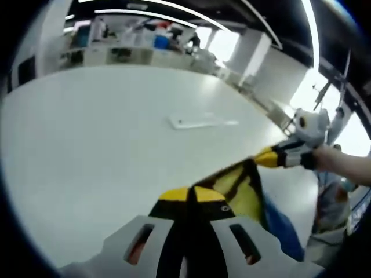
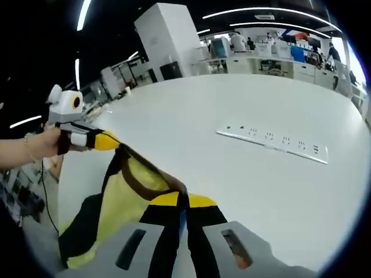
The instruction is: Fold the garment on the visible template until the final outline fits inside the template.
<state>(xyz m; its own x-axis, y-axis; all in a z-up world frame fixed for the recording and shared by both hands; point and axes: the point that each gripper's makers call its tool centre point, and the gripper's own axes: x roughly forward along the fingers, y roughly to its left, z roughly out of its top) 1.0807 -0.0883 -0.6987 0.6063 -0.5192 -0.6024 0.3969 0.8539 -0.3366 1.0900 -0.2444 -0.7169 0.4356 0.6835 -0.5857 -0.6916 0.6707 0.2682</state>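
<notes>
We have the left gripper clamped on one edge of the yellow-and-black garment and the right gripper clamped on another, the cloth stretched between them, lifted above the white table near its edge.

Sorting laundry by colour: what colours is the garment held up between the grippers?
Yellow garment with dark trim, clearest in right gripper view.

No text, label, brand or number can be read anywhere; all markings are too blurred.
</notes>
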